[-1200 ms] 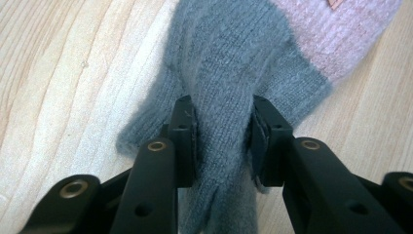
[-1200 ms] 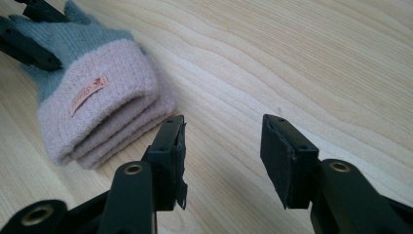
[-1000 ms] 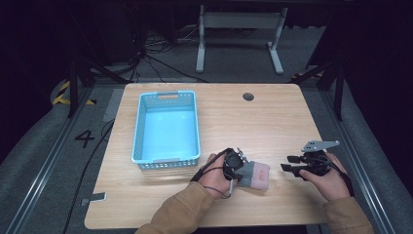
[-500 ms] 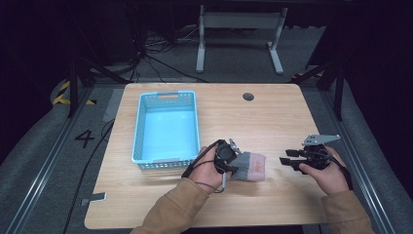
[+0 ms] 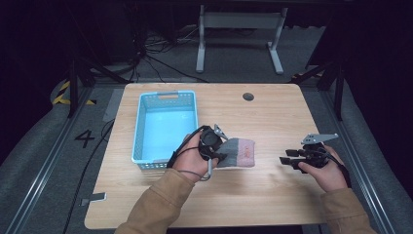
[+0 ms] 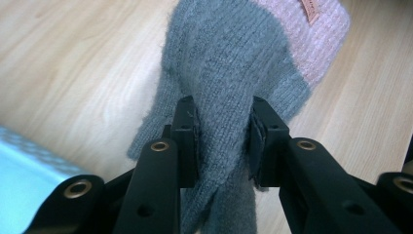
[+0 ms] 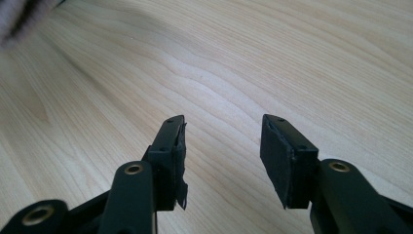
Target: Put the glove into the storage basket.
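Mitten: I've got a grey knitted mitten (image 6: 229, 63) with a pink cuff lying on the wooden table (image 5: 272, 117), just right of the blue basket (image 5: 165, 127) and outside it.
Left gripper: my left gripper (image 6: 223, 141) sits right at the basket's near right corner, and its jaws are pinched onto the grey wool, one jaw on each side of a raised fold.
Mitten against the gripper: the grey part runs back between the jaws toward the camera, the pink cuff points away from the gripper, on the side away from the basket.
Right gripper: my right gripper (image 7: 221, 151) is well to the right of the basket, past the mitten, low over bare wood with its jaws spread apart and nothing between them.
Gap: the right gripper (image 5: 292, 158) and the mitten (image 5: 237, 152) are apart in the high view, jaws pointing back toward the basket side.
Label: a small tan tag (image 6: 310, 10) is sewn on the pink cuff; I can't read any writing on it.
Floor mark: a "4" (image 5: 84, 138) is painted on the floor left of the basket.
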A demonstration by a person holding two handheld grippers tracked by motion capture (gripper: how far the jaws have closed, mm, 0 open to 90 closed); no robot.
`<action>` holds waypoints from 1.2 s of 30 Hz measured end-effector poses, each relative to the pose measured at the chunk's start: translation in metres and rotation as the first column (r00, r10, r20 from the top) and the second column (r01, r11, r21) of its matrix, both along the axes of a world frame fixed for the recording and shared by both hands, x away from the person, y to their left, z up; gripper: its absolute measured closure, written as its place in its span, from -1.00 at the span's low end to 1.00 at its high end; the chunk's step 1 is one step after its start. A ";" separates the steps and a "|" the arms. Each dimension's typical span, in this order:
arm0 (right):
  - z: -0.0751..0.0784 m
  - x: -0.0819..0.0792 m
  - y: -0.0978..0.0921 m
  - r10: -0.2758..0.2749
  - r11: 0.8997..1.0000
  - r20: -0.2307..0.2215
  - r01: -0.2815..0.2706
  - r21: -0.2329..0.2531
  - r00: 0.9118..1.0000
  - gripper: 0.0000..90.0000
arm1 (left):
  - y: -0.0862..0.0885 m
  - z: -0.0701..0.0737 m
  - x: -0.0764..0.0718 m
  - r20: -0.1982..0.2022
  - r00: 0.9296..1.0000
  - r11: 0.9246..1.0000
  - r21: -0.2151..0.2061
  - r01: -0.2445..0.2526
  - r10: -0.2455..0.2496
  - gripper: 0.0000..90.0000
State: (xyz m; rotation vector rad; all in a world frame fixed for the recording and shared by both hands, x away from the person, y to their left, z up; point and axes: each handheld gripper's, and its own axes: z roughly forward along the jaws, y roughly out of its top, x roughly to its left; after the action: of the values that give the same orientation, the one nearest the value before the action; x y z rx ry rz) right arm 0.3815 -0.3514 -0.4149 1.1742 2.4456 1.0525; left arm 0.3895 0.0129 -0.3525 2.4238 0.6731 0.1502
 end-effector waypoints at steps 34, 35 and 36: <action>-0.018 -0.014 -0.012 -0.043 0.999 -0.050 0.042 -0.020 0.998 0.17 | 0.100 0.028 0.054 0.071 0.986 0.988 -0.038 -0.148 0.150 0.52; -0.018 -0.014 -0.012 -0.043 0.999 -0.050 0.042 -0.020 0.998 0.17 | 0.100 0.028 0.054 0.071 0.986 0.988 -0.038 -0.148 0.150 0.52; -0.017 -0.015 -0.013 -0.047 0.999 -0.049 0.046 -0.020 0.998 0.17 | 0.103 0.027 0.057 0.072 0.985 0.987 -0.037 -0.154 0.156 0.52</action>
State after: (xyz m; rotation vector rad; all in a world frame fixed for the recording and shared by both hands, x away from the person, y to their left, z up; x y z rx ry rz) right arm 0.3669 -0.3646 -0.4322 1.2602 2.4472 0.9968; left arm 0.4463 0.1164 -0.3253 2.3230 0.8235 0.2903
